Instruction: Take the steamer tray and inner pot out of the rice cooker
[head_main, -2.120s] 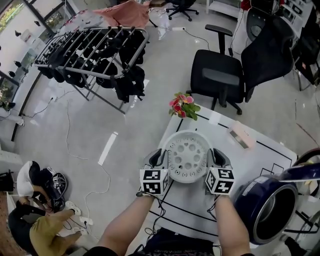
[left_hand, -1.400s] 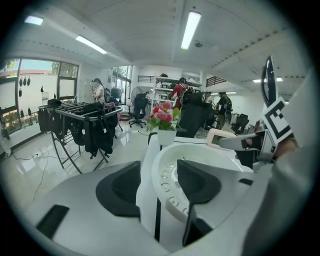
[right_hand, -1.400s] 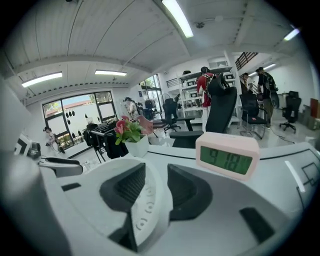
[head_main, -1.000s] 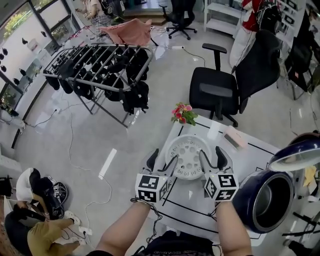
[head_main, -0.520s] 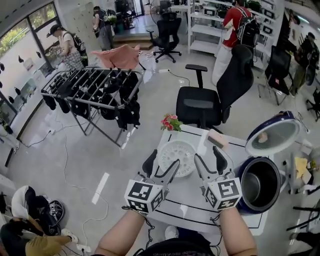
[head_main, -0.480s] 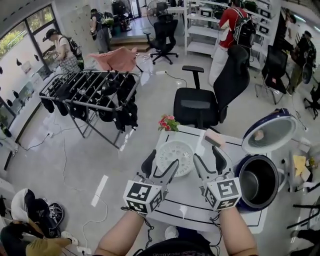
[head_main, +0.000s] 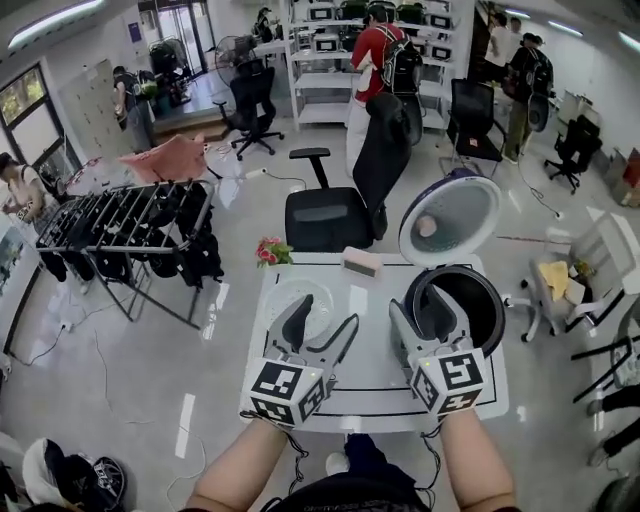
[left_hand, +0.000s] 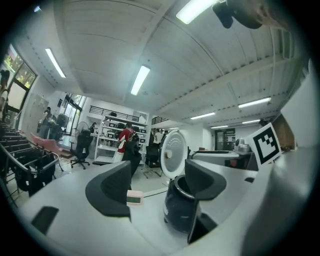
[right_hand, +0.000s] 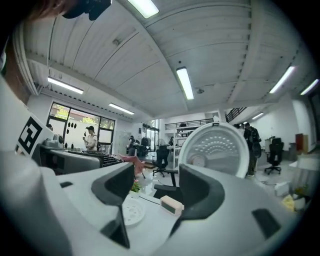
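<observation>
The white perforated steamer tray (head_main: 300, 297) lies flat on the left part of the white table (head_main: 370, 385); it also shows small in the right gripper view as the tray (right_hand: 132, 212). The dark blue rice cooker (head_main: 457, 300) stands at the table's right with its lid (head_main: 450, 218) up. Its opening looks dark, and I cannot make out the inner pot. My left gripper (head_main: 325, 318) hangs open and empty just right of the tray. My right gripper (head_main: 420, 305) is open and empty at the cooker's left rim. The left gripper view looks at the cooker (left_hand: 180, 212) between its jaws.
A small pink box (head_main: 362, 262) sits at the table's far edge, with a flower bunch (head_main: 268, 250) at the far left corner. A black office chair (head_main: 325, 215) stands behind the table and a clothes rack (head_main: 120, 225) to the left. People stand by shelves at the back.
Both grippers held the steamer tray between them, set it on the table and opened. They have since drawn back from it and risen, shifting right toward the cooker.
</observation>
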